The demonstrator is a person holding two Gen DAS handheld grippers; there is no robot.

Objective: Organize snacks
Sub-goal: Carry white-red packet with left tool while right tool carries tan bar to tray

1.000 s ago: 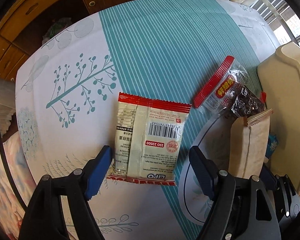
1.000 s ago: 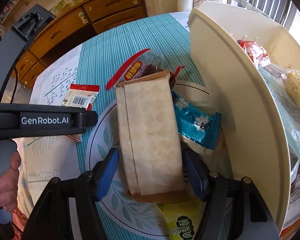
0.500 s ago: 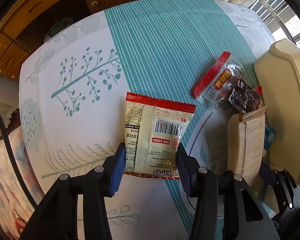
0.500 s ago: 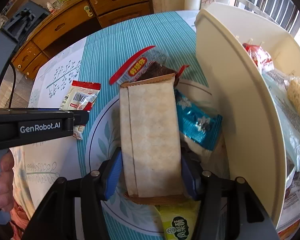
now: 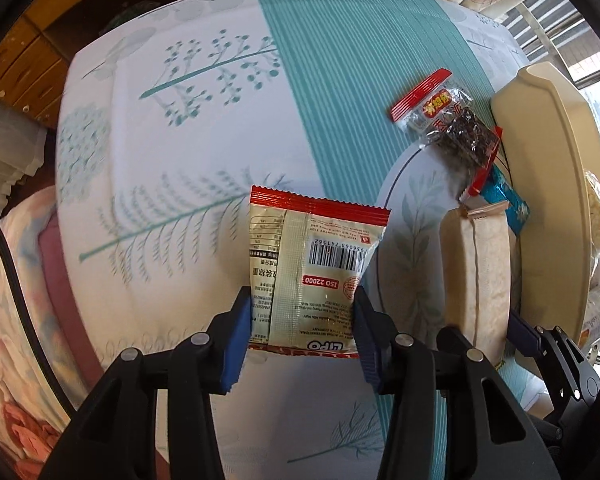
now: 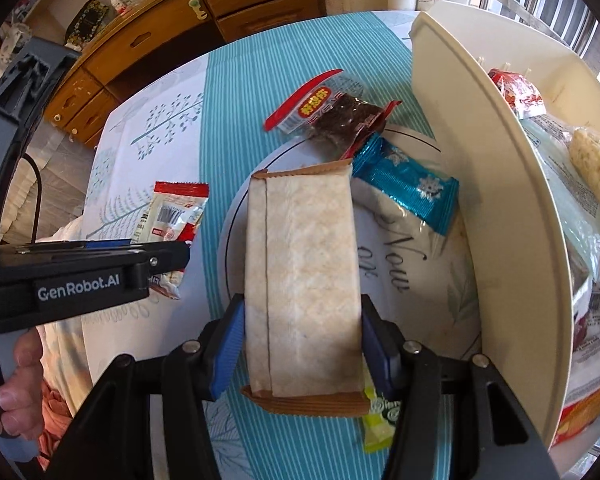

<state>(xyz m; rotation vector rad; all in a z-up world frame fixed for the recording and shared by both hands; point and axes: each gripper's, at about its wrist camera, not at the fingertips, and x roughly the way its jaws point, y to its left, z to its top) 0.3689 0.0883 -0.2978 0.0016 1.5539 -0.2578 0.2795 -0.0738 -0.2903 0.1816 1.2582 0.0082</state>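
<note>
Big cream bin (image 6: pixel 480 184) on the table, full of snack bags. Just beside the bin, a tan packet (image 6: pixel 302 280) squeezed in the right claw (image 6: pixel 302 344). Farther from the bin, a small red-topped packet (image 5: pixel 312 268) squeezed in the left claw (image 5: pixel 302 336).

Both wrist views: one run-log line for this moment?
left gripper: shut on red-edged packet | right gripper: shut on beige packet | bin: not reached

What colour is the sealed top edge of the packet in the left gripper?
Red, above a cream body on the packet; clearest in the left wrist view.
</note>
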